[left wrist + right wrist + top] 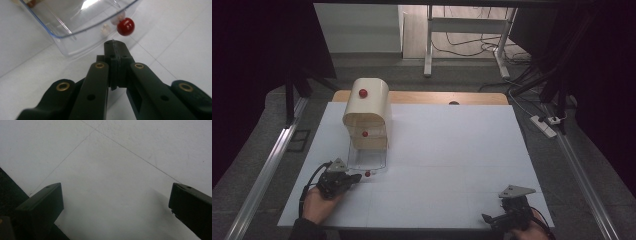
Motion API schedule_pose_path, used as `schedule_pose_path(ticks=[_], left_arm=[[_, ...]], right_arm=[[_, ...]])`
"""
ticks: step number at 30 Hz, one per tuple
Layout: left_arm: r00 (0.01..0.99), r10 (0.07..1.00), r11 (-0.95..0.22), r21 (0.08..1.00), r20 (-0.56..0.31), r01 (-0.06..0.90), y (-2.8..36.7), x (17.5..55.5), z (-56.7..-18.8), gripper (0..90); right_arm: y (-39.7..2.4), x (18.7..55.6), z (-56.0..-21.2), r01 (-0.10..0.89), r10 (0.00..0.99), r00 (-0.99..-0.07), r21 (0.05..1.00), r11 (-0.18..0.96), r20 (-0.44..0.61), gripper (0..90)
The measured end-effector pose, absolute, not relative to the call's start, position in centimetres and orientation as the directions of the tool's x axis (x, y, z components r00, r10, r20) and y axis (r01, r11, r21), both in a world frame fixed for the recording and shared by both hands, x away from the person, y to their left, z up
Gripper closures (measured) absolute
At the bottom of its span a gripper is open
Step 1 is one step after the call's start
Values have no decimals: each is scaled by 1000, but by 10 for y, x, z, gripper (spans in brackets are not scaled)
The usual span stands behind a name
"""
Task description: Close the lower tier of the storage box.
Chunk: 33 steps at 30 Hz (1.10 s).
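Black jaws of my left gripper (pixel 116 47) sit pressed together with nothing between them, tips just short of the red knob (pixel 125 26) at one o'clock on the clear drawer (pixel 75 27), pulled out from the cream cabinet (pixel 368 107). Knob possibly grazing the tips; hard to judge. I'd part the jaws, centre on it, then clamp squarely. Right gripper (pixel 115 202) rests at five o'clock on the white table (pixel 452 150), jaws wide apart.

Both grippers are black. The left gripper (pixel 354 178) carries a grey three-cornered plate and a black cable curving off it; brass-coloured rivets dot its linkage arms. The right gripper (pixel 486 218) has the same grey plate, and its fingers (pixel 41 207) are blocky and matt black.
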<state>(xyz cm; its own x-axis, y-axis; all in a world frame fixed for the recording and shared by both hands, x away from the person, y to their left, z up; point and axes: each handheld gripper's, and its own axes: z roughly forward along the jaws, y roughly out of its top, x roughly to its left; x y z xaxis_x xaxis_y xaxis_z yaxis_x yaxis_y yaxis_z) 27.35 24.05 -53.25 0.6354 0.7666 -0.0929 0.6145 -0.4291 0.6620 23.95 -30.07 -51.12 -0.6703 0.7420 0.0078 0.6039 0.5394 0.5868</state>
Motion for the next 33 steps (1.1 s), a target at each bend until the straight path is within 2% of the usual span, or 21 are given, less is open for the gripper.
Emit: schedule_pose_path(ticks=[33], left_arm=[[613, 786, -393, 702, -78, 594, 238, 293, -530, 886]], right_arm=[[-300, 239, -511, 607, 743, -670, 580, 543, 6, 0]])
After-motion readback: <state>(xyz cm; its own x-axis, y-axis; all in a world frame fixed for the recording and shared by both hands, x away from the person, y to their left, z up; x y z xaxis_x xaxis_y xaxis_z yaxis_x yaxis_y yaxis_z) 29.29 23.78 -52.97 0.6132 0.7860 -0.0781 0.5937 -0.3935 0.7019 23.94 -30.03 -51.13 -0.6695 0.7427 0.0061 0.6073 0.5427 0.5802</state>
